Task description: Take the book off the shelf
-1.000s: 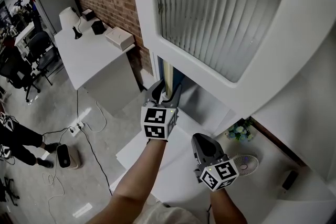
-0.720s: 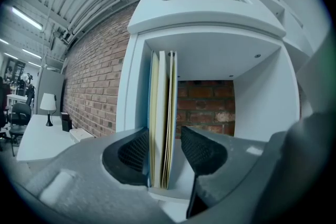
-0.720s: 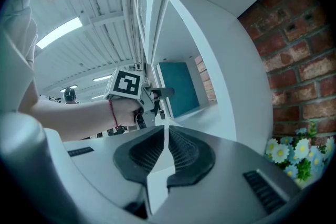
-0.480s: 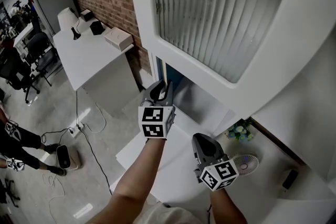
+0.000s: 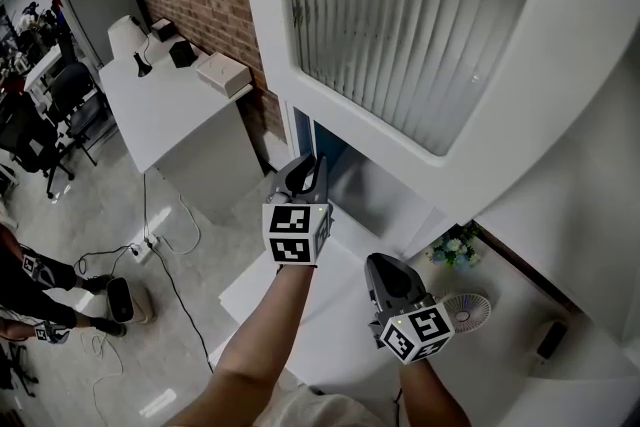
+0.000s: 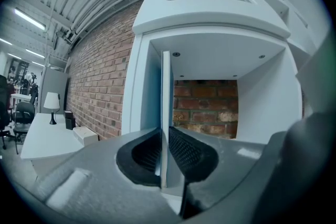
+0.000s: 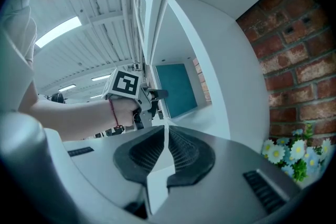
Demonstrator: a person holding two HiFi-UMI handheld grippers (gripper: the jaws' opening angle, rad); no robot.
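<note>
Closing the jaws of the left gripper (image 6: 165, 136) on a thin book (image 6: 166, 86), pads against both covers. Standing upright at the left of a white shelf (image 6: 210, 68) at mid-frame, brick wall (image 6: 205, 105) behind. Lower right in the head view, holding the right gripper (image 5: 385, 273) clenched and empty, clear of the shelf, flowers (image 5: 458, 248) just beyond.

The person is wearing a white top (image 7: 13, 34) and a thin red wrist cord (image 7: 112, 113). The left gripper (image 5: 312, 170), jaws closing on the book (image 6: 166, 107), and the right gripper (image 5: 380, 265) are showing grey shells, black ribbed pads (image 7: 184, 152) and black-marked white cubes (image 5: 296, 233).
</note>
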